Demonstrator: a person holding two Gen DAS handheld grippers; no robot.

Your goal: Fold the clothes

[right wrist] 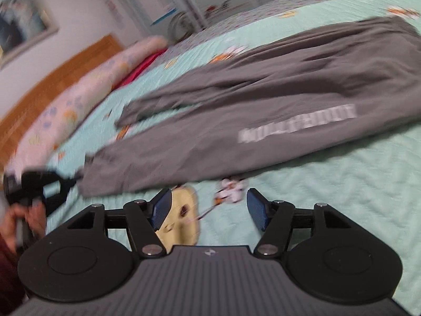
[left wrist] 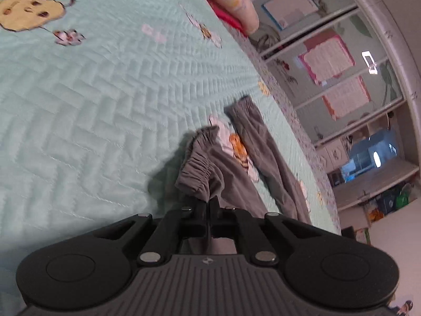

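Trousers (right wrist: 263,100) sprawl across the mint quilt (left wrist: 92,100); left gripper (left wrist: 208,205) clamps one elastic cuff (left wrist: 197,176), right gripper (right wrist: 208,208) gapes empty. Best lift slowly, laying leg squarely on leg.

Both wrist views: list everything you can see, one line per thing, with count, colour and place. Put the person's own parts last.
Trousers: one pair, grey with white lettering on one leg, spread on the bed, legs apart.
Quilt: one, mint green with cartoon patches, covering the bed.
Pillow: one, pale pink print, along the headboard.
Red cloth: one, red, beside the pillow.
Headboard: one, wooden brown, behind the pillow.
Cabinet: one, white frame with glass panels and papers, past the bed.
Left hand-held gripper: one, black, shut on a trouser cuff.
Right hand-held gripper: one, black with blue pads, open above the quilt.
Hand: one, holding the left hand-held gripper.
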